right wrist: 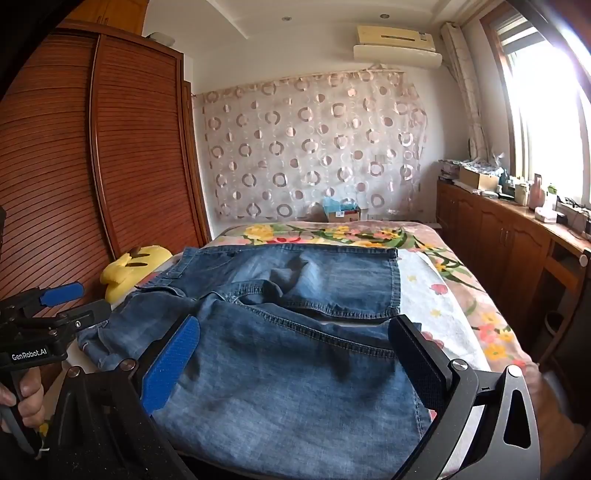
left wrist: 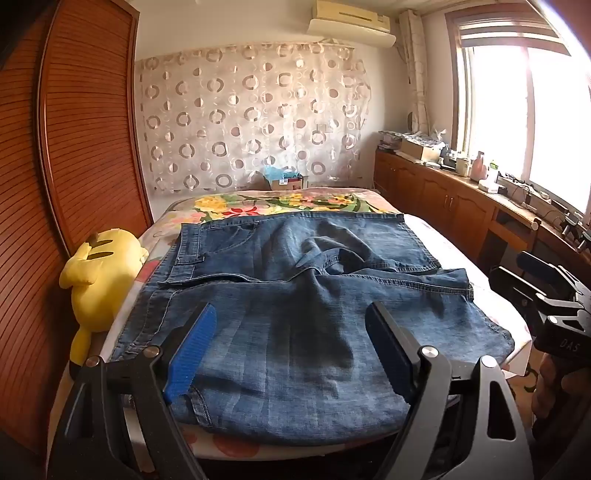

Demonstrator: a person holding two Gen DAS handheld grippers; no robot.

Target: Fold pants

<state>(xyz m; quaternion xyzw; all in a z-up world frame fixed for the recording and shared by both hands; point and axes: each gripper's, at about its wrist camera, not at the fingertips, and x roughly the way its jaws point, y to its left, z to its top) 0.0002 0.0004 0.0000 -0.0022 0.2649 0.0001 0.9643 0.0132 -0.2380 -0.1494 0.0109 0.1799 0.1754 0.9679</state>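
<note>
On the left claw (right wrist: 55, 306), "GenRobot.AI" (white lettering) above folded jeans (right wrist: 295, 350).

A yellow plush toy (left wrist: 98, 273) lies at the left edge of the bed (left wrist: 280, 201), against the brown slatted wardrobe (left wrist: 85, 122). The bed carries a flowered cover. Beyond it a curtain with ring patterns (left wrist: 251, 118) hangs on the far wall, with a small cardboard box (left wrist: 284, 181) at its foot. An air conditioner (left wrist: 351, 22) sits high on that wall. Along the right, wooden cabinets (left wrist: 436, 192) run under a bright window (left wrist: 517, 110), their top crowded with small items.
</note>
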